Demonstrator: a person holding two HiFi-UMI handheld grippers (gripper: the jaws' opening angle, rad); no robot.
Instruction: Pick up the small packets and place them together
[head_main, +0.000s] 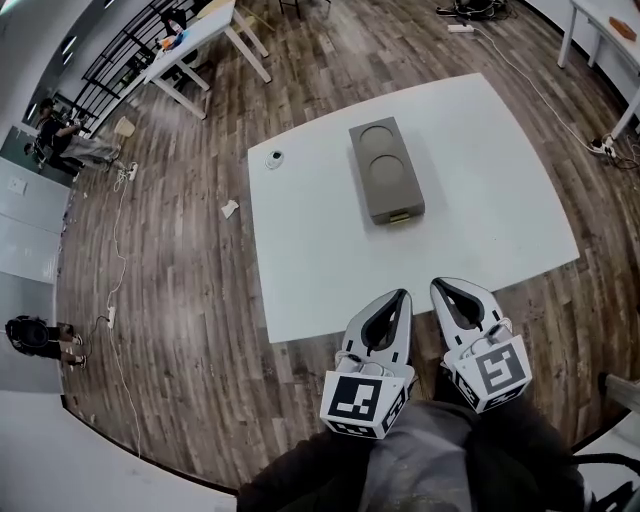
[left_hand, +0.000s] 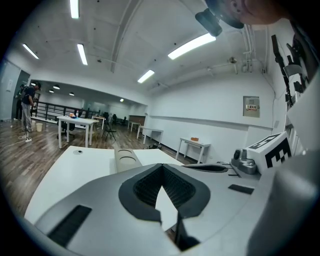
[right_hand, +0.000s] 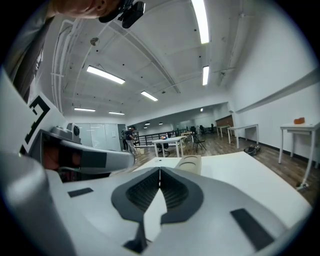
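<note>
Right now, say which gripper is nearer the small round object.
Left. The left gripper is at the near table edge, diagonally across from the small round object; the right gripper sits farther right.

Head cam sits high over the near edge of the white table (head_main: 480, 200), aimed fwd and steeply down, wide-angle. It takes in the whole tabletop, the wood floor (head_main: 180, 300) round it, and at the bottom the left tongs (head_main: 403, 294) beside the right tongs (head_main: 438, 286). Left gripper view rides just behind its own tongs, low, facing nearly level across the table twd the far wall (left_hand: 215, 110); its jaws fill the lower half. Right gripper view is set the same way. Shared: all 3 views catch the grey block (head_main: 385, 170) on the table. Each gripper view also shows the other tongs at its inner edge.
</note>
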